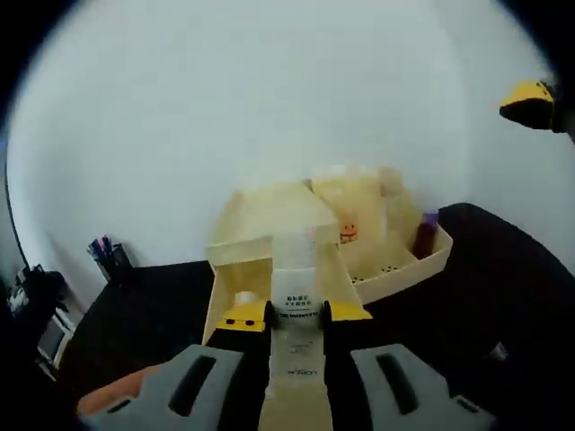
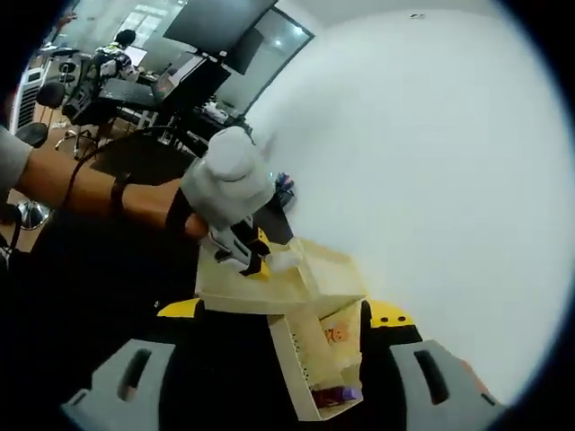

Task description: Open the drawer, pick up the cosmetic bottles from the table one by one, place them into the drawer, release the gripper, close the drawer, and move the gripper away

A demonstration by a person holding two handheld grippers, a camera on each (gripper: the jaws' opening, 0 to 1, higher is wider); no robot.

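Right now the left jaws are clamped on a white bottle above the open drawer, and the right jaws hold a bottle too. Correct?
Not quite. The right gripper holds nothing: the right gripper view shows its jaws apart. The left gripper does clamp the white bottle above the open drawer.
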